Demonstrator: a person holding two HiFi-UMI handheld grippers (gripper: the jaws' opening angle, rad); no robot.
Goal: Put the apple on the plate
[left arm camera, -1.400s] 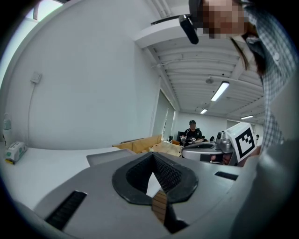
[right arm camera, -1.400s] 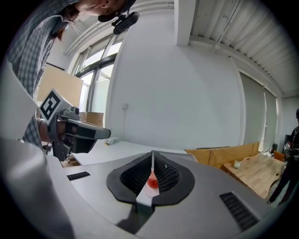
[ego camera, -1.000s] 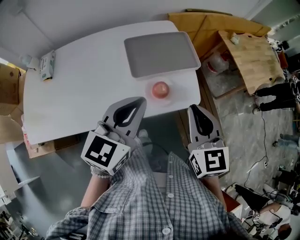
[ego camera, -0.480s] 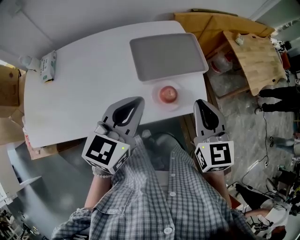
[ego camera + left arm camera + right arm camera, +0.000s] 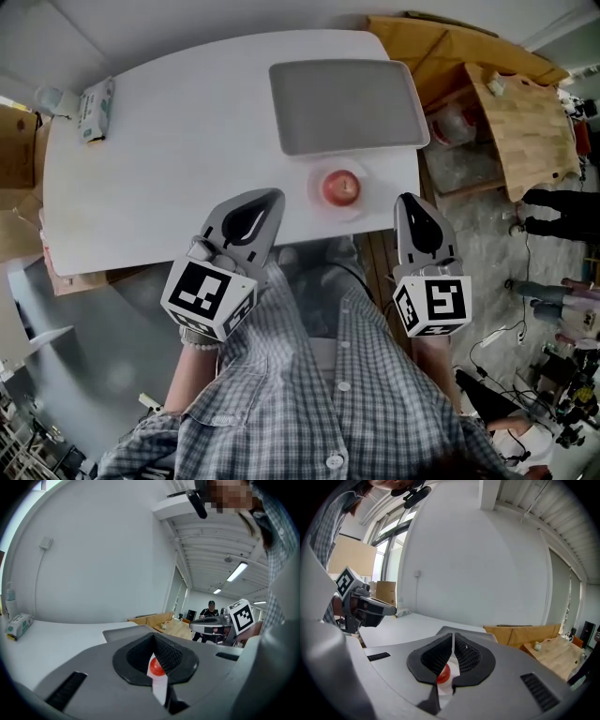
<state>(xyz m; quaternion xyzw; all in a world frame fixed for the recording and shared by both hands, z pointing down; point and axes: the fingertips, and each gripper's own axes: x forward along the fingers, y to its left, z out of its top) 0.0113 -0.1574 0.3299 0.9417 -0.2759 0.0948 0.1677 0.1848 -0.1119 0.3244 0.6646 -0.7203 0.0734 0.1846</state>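
Table (image 5: 169,169) in front of person. Tray (image 5: 347,105) at far R of tabletop. Just nearer than tray, by near R edge: plate (image 5: 317,197) w/ apple (image 5: 341,187) on it. Small pack (image 5: 95,108) at far L corner, bottle (image 5: 49,97) just L of it. L gripper (image 5: 262,199) over near edge, L of plate, apart from it. R gripper (image 5: 410,199) at near R corner, just R of plate. Wooden board (image 5: 525,122) well R of table.

Left gripper (image 5: 270,197) closed, empty, right gripper (image 5: 411,199) closed, empty, side by side
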